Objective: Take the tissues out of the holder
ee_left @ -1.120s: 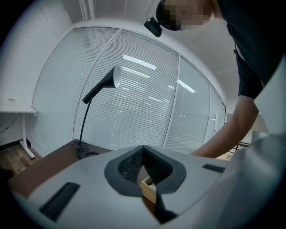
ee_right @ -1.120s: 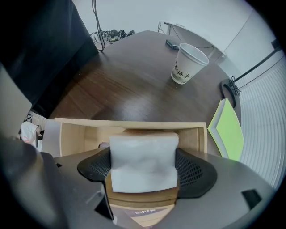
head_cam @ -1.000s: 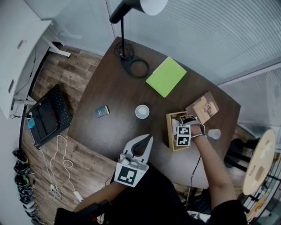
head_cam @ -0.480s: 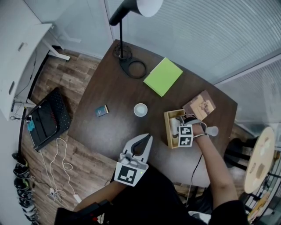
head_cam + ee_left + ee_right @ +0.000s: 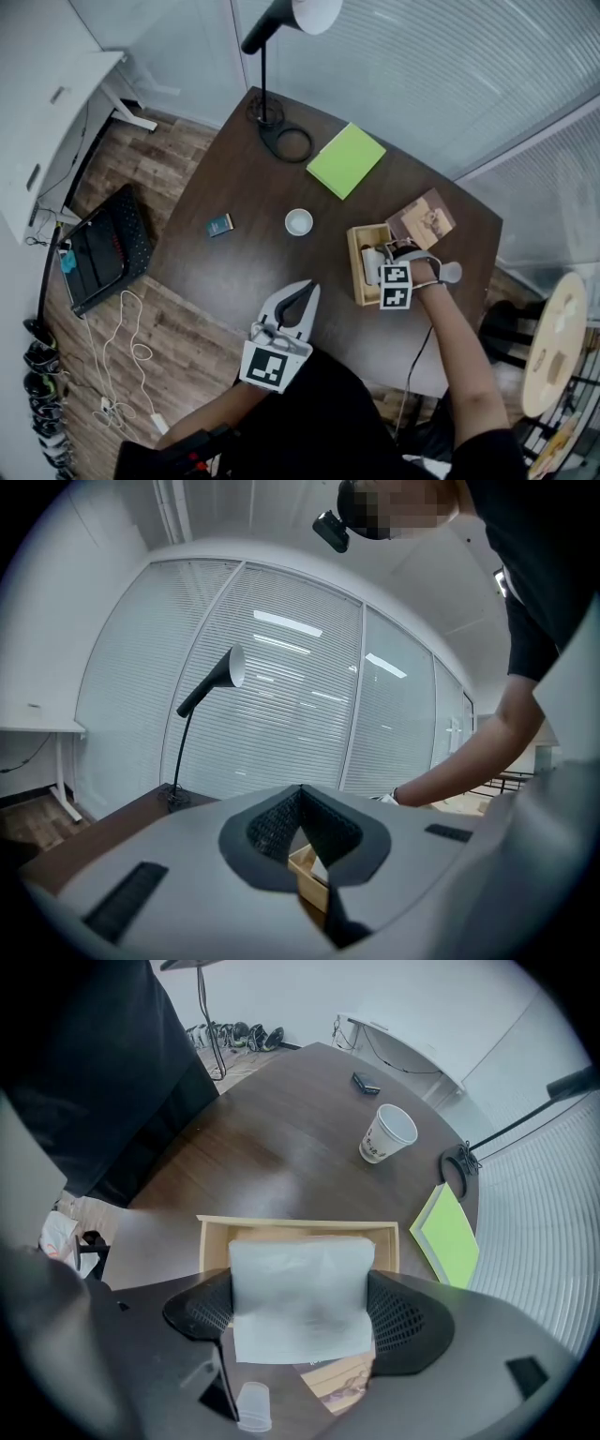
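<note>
Right gripper view alone, tissues [image 5: 300, 1279] clamped in right tool [image 5: 302, 1314]

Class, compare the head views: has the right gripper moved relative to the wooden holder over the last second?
Yes. Against the wooden holder, the right gripper has drawn slightly back toward the person, shut on the tissues.

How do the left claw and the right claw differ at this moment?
The left claw holds nothing; the right claw grips the tissues. The left claw hangs near the table edge; the right claw is over the wooden holder. Both are shut.
</note>
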Demonstrator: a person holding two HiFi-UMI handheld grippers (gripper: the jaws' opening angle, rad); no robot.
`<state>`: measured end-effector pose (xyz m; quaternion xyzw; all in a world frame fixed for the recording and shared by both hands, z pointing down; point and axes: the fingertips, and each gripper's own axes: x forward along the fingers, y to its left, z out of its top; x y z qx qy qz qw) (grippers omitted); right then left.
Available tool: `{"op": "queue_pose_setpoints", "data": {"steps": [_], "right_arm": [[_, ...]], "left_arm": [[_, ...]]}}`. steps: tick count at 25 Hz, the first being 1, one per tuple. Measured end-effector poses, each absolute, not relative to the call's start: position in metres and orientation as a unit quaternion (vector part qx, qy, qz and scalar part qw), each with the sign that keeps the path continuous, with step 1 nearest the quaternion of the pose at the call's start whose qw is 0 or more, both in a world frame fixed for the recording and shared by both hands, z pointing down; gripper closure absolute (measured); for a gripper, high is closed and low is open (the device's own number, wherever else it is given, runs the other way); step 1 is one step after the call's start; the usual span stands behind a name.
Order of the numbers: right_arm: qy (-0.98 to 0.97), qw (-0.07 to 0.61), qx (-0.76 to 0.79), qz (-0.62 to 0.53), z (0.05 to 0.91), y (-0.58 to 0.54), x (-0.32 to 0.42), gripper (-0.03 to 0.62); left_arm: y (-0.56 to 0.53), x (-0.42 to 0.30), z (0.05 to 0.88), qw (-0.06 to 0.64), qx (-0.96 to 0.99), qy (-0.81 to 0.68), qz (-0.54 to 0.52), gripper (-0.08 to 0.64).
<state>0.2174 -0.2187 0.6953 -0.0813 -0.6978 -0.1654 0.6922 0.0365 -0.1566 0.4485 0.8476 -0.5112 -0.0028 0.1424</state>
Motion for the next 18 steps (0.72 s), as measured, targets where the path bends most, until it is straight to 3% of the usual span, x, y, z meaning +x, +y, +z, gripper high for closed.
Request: {"op": "queue_pose_setpoints", "data": {"steps": [18], "right_arm": [[-0.72,0.668,-0.057,-0.179,0.672,-0.169,0.217,0.152]], "left_arm": [[-0.074,0.05,0.452,0.115,0.834,-0.539,0.008,0.563]]}}
